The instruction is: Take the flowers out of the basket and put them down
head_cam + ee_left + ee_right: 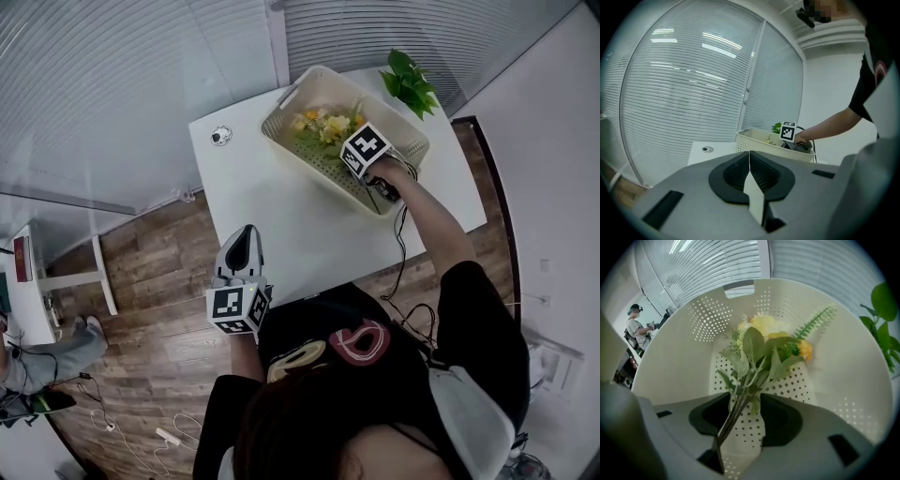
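The right gripper (746, 425) points down into the basket with its two grey jaws apart. The thin green stems (733, 416) stand in the gap between the jaws, close to one side, and nothing squeezes them yet. The stems belong to a bunch of yellow and orange flowers with soft green leaves (764, 333). The bunch lies on the bottom of the cream plastic basket with little holes (679, 348), with its heads toward the far wall. The basket sits on the far part of the white table (281, 225), and a green leafy plant (410, 82) stands just behind it. The left gripper (750, 161) waits near the front edge of the table, well apart from the basket, with its jaws pressed together and nothing in them. The bunch looks very light and bendy. The flower heads and leaves would probably squash if pinched, so the best place to grab is low on the stems, where they all come together. The stems are thin and may slip, so the squeeze should be firm. The leaves could catch on the basket wall on the way up.
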The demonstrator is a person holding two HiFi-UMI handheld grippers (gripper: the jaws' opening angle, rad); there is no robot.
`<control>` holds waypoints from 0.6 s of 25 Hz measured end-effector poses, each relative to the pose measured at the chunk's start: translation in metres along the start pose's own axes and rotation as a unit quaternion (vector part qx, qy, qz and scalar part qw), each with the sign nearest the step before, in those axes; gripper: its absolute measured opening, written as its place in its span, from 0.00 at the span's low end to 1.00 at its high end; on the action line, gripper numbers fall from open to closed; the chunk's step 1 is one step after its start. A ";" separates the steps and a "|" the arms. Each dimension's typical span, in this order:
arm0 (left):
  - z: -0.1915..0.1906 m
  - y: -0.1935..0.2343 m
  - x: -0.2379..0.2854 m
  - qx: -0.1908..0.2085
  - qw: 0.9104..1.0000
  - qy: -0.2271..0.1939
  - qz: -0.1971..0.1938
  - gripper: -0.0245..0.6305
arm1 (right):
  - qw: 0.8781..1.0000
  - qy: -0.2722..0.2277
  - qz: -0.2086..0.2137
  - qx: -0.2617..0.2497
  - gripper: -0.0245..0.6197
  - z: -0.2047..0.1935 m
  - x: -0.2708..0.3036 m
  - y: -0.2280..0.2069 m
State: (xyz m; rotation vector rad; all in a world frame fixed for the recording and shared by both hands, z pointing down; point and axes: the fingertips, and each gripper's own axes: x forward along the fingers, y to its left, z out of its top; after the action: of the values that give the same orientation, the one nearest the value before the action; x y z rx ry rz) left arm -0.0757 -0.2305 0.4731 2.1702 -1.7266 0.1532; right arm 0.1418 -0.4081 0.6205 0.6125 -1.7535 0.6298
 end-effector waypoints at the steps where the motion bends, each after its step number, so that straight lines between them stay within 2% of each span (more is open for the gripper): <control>1: -0.001 0.000 0.000 -0.003 1.000 0.000 0.001 0.07 | 1.000 0.000 0.001 -0.001 0.34 0.000 0.001 0.001; 9: -0.003 0.005 -0.003 -0.019 1.000 -0.006 0.021 0.07 | 1.000 -0.004 -0.012 -0.015 0.26 0.002 0.006 0.000; 15: -0.002 0.002 -0.005 -0.022 0.999 -0.011 0.026 0.07 | 0.999 -0.035 -0.001 0.023 0.18 0.008 0.003 -0.003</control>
State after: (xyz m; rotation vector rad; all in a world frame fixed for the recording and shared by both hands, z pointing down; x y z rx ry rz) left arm -0.0790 -0.2259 0.4738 2.1046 -1.7819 0.1053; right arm 0.1375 -0.4156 0.6221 0.6746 -1.8080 0.6549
